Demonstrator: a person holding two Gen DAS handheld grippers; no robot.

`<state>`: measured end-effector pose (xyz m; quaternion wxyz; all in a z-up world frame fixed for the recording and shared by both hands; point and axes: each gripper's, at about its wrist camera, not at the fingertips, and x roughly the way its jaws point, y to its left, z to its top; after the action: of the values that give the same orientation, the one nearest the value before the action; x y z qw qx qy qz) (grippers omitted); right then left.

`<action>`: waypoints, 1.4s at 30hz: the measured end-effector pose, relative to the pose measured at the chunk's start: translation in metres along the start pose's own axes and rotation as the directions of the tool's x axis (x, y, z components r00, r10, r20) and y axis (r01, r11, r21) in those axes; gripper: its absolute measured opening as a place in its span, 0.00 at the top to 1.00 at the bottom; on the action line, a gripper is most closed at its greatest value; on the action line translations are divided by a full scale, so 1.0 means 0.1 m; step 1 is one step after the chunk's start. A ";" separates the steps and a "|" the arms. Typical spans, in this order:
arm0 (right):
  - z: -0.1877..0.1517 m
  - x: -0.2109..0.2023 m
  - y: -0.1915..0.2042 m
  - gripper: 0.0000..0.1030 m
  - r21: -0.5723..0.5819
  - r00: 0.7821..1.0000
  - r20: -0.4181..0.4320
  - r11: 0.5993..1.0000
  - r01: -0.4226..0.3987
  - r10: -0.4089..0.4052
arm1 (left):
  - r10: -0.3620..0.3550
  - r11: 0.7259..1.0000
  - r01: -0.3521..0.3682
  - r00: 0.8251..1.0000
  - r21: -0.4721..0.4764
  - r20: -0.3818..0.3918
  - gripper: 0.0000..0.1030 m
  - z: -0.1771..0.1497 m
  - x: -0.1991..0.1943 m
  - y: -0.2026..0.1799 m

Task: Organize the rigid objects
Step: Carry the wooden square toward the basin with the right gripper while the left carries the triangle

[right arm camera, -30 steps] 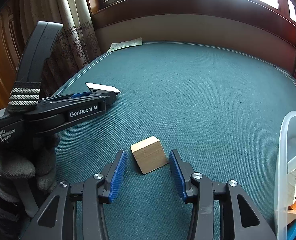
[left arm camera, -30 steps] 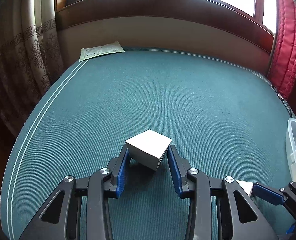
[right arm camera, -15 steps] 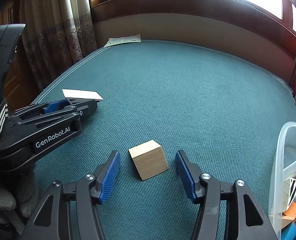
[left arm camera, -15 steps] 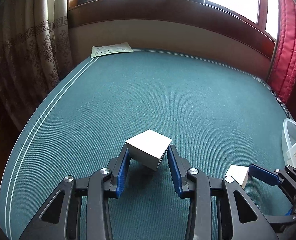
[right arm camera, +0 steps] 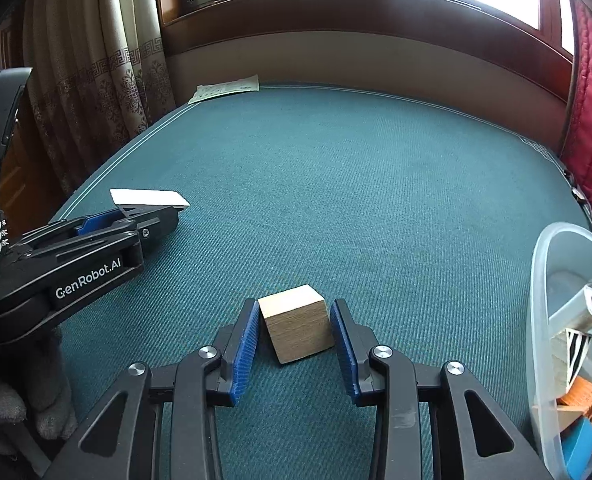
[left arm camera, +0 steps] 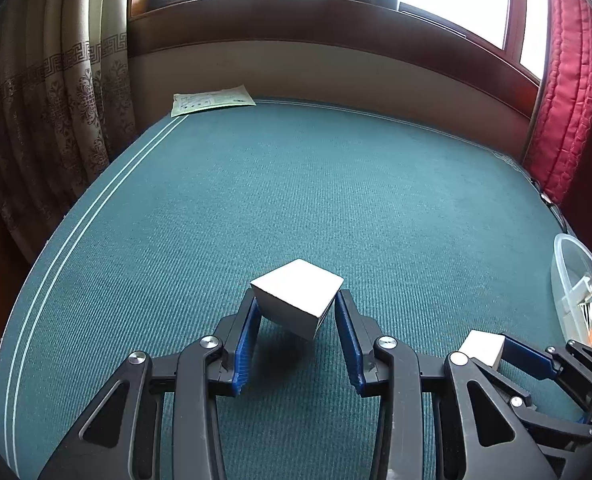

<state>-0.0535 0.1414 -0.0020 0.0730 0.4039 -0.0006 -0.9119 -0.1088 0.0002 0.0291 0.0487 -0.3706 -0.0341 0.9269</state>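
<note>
My left gripper is shut on a white cube and holds it tilted above the green cloth. It also shows in the right wrist view, with the white cube at its tip. My right gripper has closed around a wooden cube that rests on the cloth; the blue pads touch or nearly touch its sides. In the left wrist view the wooden cube sits at the right gripper's finger.
A clear plastic bin with several small items stands at the right edge, also in the left wrist view. A printed paper sheet lies at the far left corner of the green table. Curtains hang left, a red cushion right.
My right gripper moved forward and closed in on the wooden cube; its jaws were wider before. My left gripper kept hold of the white cube and shifted slightly.
</note>
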 end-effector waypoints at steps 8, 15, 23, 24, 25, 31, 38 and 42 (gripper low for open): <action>-0.06 -0.22 -0.10 0.63 0.062 0.999 0.041 0.998 -0.014 0.012 | -0.015 0.999 0.014 1.000 0.036 0.010 0.62 -0.05 -0.06 -0.14; -0.13 -0.40 -0.16 0.63 0.094 0.997 0.074 0.995 -0.025 0.018 | -0.019 0.998 0.018 1.000 0.053 0.013 0.62 -0.09 -0.10 -0.21; -0.22 -0.59 -0.28 0.63 0.131 0.994 0.105 0.991 -0.027 0.013 | -0.019 0.998 0.018 1.000 0.052 0.011 0.62 -0.11 -0.12 -0.23; -0.23 -0.61 -0.29 0.63 0.137 0.994 0.109 0.990 -0.025 0.010 | -0.019 0.998 0.019 1.000 0.052 0.011 0.62 -0.13 -0.13 -0.24; -0.24 -0.63 -0.30 0.63 0.143 0.994 0.112 0.989 -0.024 0.008 | -0.019 0.998 0.019 1.000 0.052 0.011 0.62 -0.14 -0.14 -0.25; -0.30 -0.77 -0.36 0.63 0.169 0.991 0.137 0.986 -0.012 -0.011 | -0.024 0.998 0.024 1.000 0.060 0.008 0.62 -0.21 -0.20 -0.32; -0.36 -0.93 -0.54 0.63 0.213 0.985 0.167 0.977 0.013 -0.049 | -0.039 0.995 0.039 0.999 0.092 0.003 0.62 -0.29 -0.26 -0.47; -0.39 -1.01 -0.69 0.63 0.255 0.980 0.179 0.966 0.039 -0.086 | -0.050 0.993 0.050 0.999 0.110 -0.005 0.62 -0.34 -0.28 -0.57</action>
<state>0.0332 0.2258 0.0415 -0.0079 0.3216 -0.1097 -0.9404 -0.0615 0.0542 0.0290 0.0923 -0.3674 0.0081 0.9254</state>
